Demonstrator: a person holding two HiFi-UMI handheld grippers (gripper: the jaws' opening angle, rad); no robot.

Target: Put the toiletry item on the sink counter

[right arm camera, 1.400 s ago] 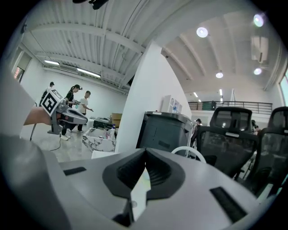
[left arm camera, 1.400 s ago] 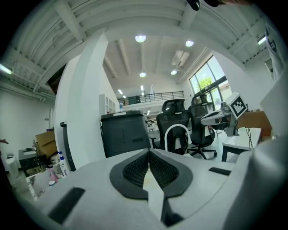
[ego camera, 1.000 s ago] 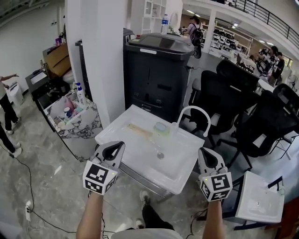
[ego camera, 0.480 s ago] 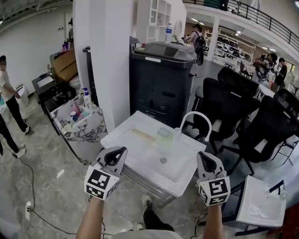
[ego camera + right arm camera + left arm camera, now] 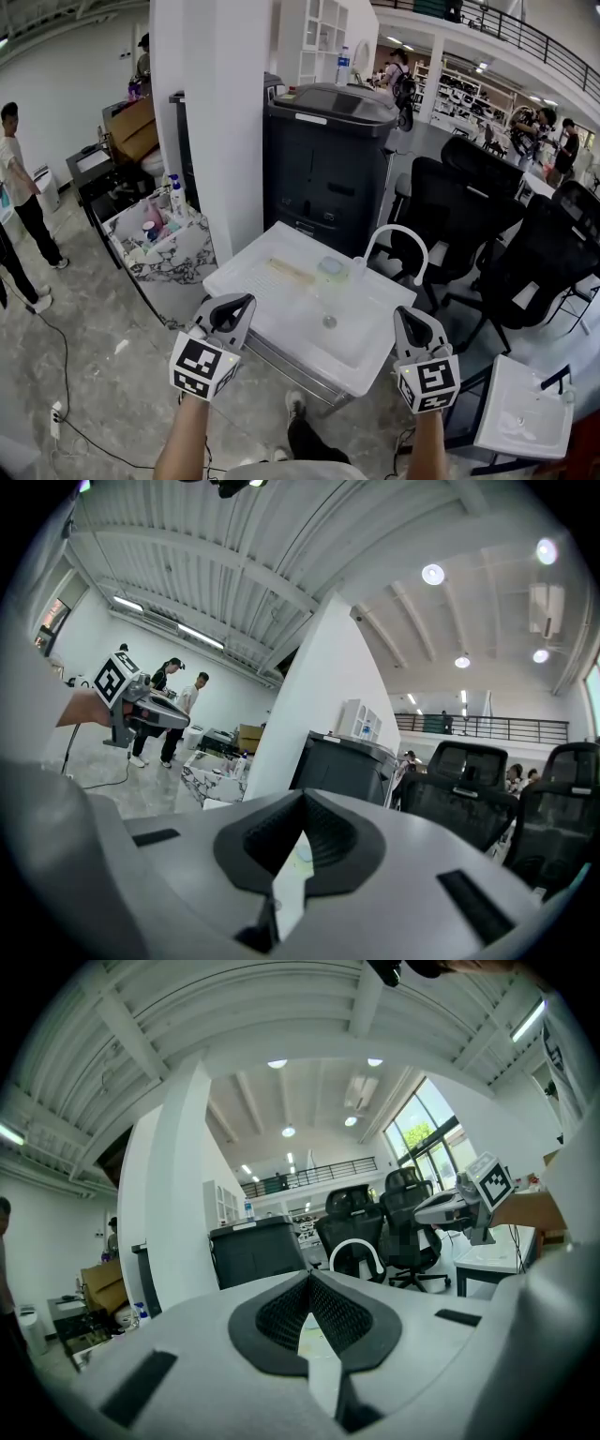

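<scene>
A white sink basin (image 5: pixel 281 319) stands in front of me with an arched white faucet (image 5: pixel 397 232) at its far right. On its far rim sit a round pale-green tub (image 5: pixel 330 268) and a flat yellowish item (image 5: pixel 289 273). My left gripper (image 5: pixel 246 301) hovers over the basin's near left edge, jaws shut and empty. My right gripper (image 5: pixel 402 312) hangs at the basin's near right edge, also shut with nothing held. In the left gripper view the closed jaws (image 5: pixel 309 1275) point at the faucet (image 5: pixel 356 1252). The right gripper's closed tips (image 5: pixel 302 795) show the same.
A marble-topped stand (image 5: pixel 178 261) with several bottles and tubes is at the left beside a white pillar (image 5: pixel 211 112). A large black printer (image 5: pixel 328 159) stands behind the sink. Black office chairs (image 5: pixel 469 234) crowd the right. A second white basin (image 5: pixel 525 412) lies at the lower right. People stand at the far left.
The view has tilted up slightly, so the sink sits a little lower in frame. Both grippers have stayed shut and have held nearly the same place. A person has come into view at the left.
</scene>
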